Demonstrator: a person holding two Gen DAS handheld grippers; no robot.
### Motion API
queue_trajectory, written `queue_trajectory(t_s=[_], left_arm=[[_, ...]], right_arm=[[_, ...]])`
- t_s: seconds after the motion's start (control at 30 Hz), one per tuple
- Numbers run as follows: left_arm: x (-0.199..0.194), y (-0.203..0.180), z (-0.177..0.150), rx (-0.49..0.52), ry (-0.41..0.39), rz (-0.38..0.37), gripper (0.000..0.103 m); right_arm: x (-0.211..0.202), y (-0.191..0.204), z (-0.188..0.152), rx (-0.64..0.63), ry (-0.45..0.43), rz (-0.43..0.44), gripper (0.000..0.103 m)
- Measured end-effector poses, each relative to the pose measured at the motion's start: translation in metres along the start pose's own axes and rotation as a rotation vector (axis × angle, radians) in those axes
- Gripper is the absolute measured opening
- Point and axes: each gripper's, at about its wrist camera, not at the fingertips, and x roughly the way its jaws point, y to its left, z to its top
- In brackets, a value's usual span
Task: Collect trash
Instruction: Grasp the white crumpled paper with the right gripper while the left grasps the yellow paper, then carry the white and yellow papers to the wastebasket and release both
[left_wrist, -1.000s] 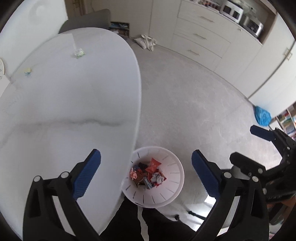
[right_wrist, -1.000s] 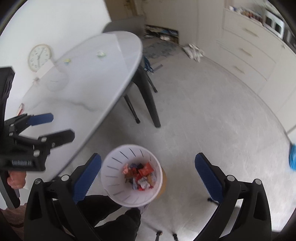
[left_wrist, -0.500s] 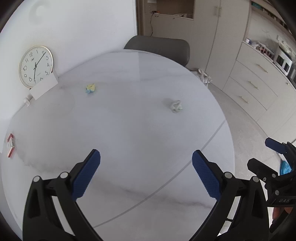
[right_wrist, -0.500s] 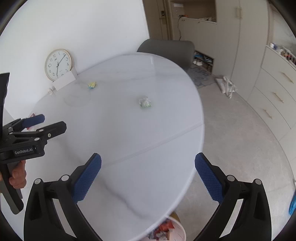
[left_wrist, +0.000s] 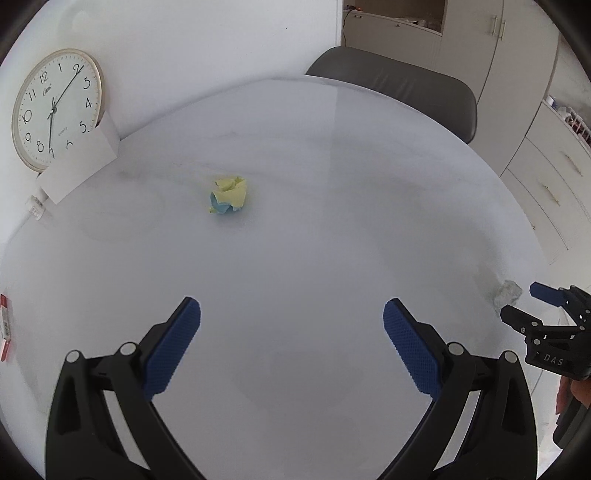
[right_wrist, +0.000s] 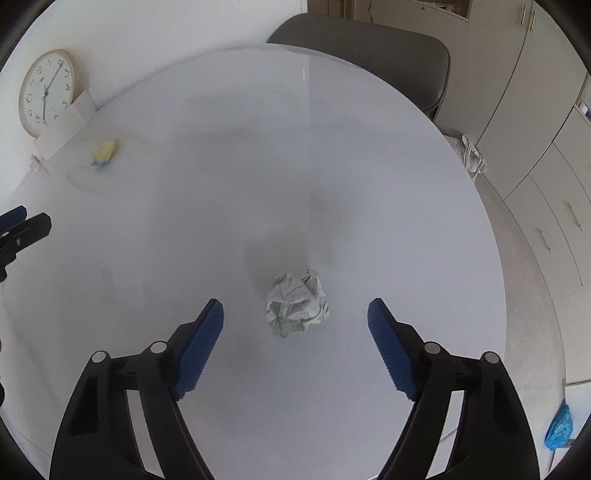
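The crumpled grey-white paper ball (right_wrist: 296, 303) sat on the round white marble-look table (right_wrist: 332, 147) toward its right edge, between the right gripper (right_wrist: 295, 325)'s spread, empty jaws. Judged v. light, soft, crushable; best pinched across its middle. A yellow-blue wad (left_wrist: 229, 195) lay nr the far-left edge, ahead of the left gripper (left_wrist: 291, 328), also wide apart w/ nothing held.

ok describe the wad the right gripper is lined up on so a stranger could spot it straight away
On the round white table, look near the right gripper, whose jaws stand open around the spot. The crumpled grey-white paper wad lies there, apart from both pads. The only other wad, yellow and blue, lies far off by the clock.
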Motion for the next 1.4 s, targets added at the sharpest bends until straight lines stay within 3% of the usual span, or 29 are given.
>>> queue_trajectory(t_s=[0.1, 0.17, 0.5, 0.57, 0.8, 0.93, 1.03, 1.2, 1.4], left_arm=[[0.016, 0.019, 0.015, -0.025, -0.008, -0.009, 0.095], [0.022, 0.027, 0.022, -0.039, -0.012, -0.015, 0.095], [0.068, 0.059, 0.065, -0.036, -0.007, 0.005, 0.093], [0.082, 0.062, 0.07, -0.025, 0.007, 0.001, 0.081], [0.119, 0.074, 0.085, -0.036, 0.039, 0.012, 0.061], [0.126, 0.075, 0.088, -0.042, 0.045, -0.005, 0.043], [0.127, 0.075, 0.088, -0.041, 0.034, 0.001, 0.033], [0.111, 0.069, 0.082, -0.038, 0.022, 0.028, 0.033], [0.032, 0.036, 0.044, 0.001, -0.013, 0.01, 0.033]], right_arm=[[0.005, -0.002, 0.004, 0.014, 0.007, -0.005, 0.056], [0.004, -0.001, -0.001, -0.001, 0.016, -0.009, 0.031], [-0.023, -0.001, -0.003, 0.032, -0.018, 0.031, 0.028], [-0.032, -0.001, -0.006, 0.036, -0.028, 0.049, 0.028], [-0.06, 0.002, -0.016, 0.028, -0.054, 0.082, 0.028], [-0.069, 0.005, -0.025, 0.033, -0.061, 0.091, 0.028], [-0.074, 0.002, -0.028, 0.043, -0.06, 0.096, 0.029], [-0.083, 0.004, -0.036, 0.059, -0.068, 0.1, 0.029], [-0.118, 0.006, -0.064, 0.072, -0.089, 0.114, 0.029]])
